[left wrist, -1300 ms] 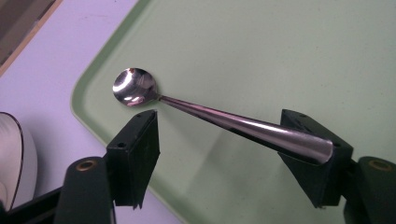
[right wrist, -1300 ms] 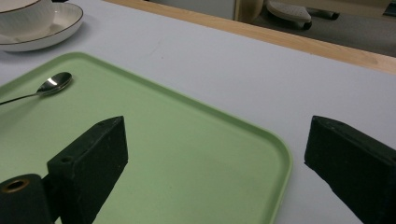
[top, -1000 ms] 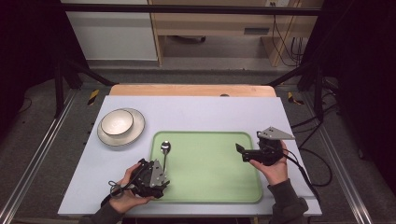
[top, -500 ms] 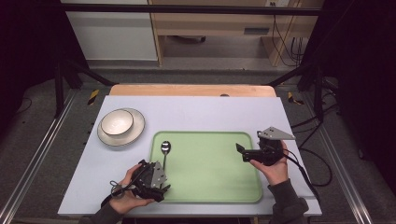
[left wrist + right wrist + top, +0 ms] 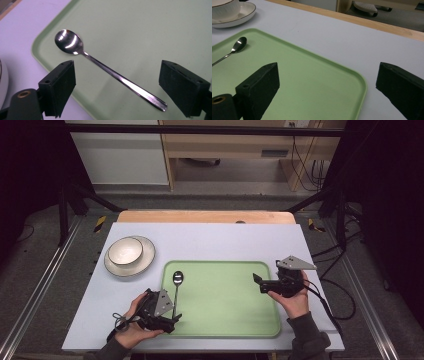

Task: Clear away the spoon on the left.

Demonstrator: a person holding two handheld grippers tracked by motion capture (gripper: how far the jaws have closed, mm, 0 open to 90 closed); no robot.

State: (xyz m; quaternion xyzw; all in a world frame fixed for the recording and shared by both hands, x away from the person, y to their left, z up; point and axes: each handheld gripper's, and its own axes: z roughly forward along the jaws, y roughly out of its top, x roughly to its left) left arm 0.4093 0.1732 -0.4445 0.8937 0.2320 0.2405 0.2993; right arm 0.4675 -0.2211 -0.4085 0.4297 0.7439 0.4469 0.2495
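A steel spoon lies on the green tray, bowl end toward the far side and handle pointing at the near edge. In the left gripper view the spoon slants across the tray. My left gripper is open, one jaw on each side of the handle, neither touching it. From above, the left gripper sits at the tray's near left corner. My right gripper hovers open over the tray's right part. Between the right gripper's wide jaws there is nothing but tray and table.
A white bowl stands on a white plate on the table left of the tray; the bowl and plate also appear far left. The lavender tabletop ends in a wooden strip at the back.
My left gripper has drawn back slightly toward the near edge, showing more of the spoon's handle. The spoon and the right gripper stay where they were.
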